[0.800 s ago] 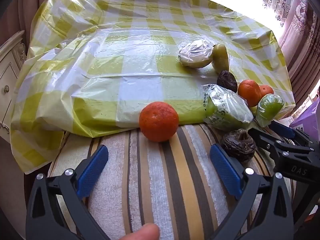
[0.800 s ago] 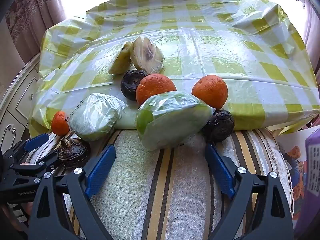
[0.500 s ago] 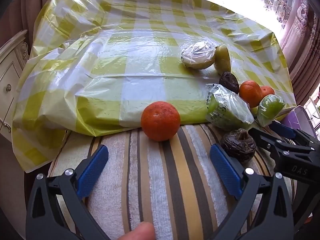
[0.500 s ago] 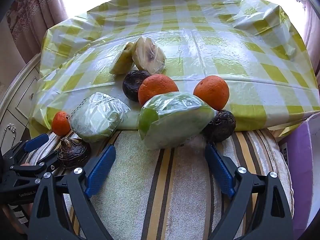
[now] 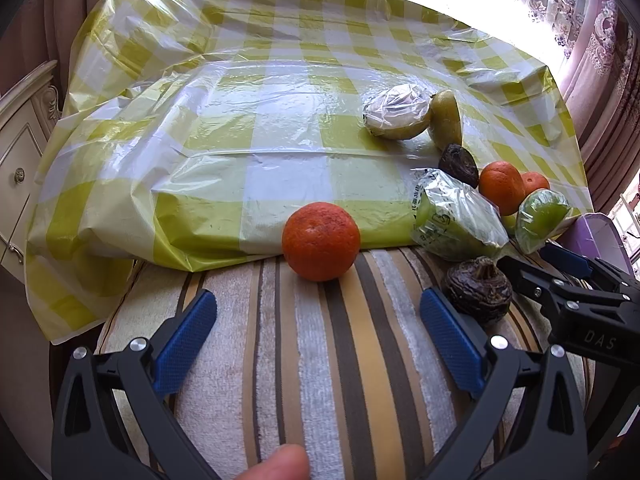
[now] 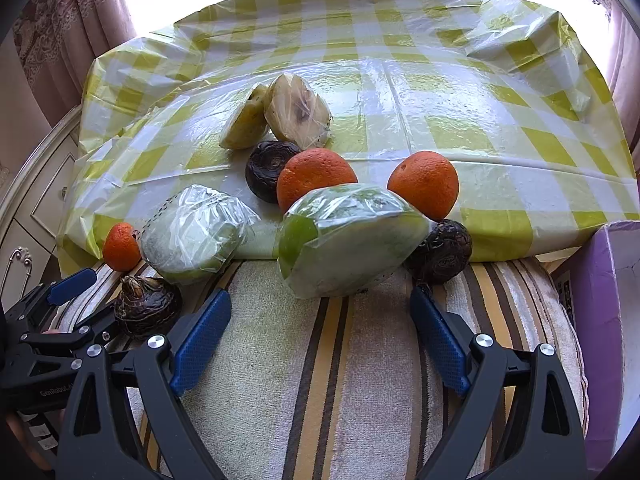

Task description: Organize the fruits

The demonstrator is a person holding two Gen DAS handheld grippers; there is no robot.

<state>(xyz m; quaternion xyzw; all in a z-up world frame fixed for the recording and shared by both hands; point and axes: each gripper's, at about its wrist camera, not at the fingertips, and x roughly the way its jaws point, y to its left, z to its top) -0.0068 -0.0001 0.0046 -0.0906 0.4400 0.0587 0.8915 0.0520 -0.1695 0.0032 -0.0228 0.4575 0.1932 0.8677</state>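
Note:
My left gripper (image 5: 318, 320) is open and empty, just short of an orange (image 5: 321, 241) on the striped towel (image 5: 328, 360). My right gripper (image 6: 320, 320) is open and empty in front of a plastic-wrapped green fruit (image 6: 348, 240). Around it lie two oranges (image 6: 314, 182) (image 6: 424, 184), dark brown fruits (image 6: 440, 251) (image 6: 269, 168) (image 6: 146, 307), a second wrapped green fruit (image 6: 192, 234) and two cut yellow-green halves (image 6: 298, 110). The right gripper also shows in the left wrist view (image 5: 560, 276), the left gripper in the right wrist view (image 6: 68, 304).
A yellow-and-white checked plastic cloth (image 5: 256, 128) covers the raised surface behind the towel. A purple box (image 6: 604, 320) stands at the right edge. A white drawer cabinet (image 5: 20, 152) is at the left. Curtains hang behind.
Both grippers have eased back and tilted slightly; the fruits sit a little lower in view. The purple box has come into sight at the right. No fruit has moved.

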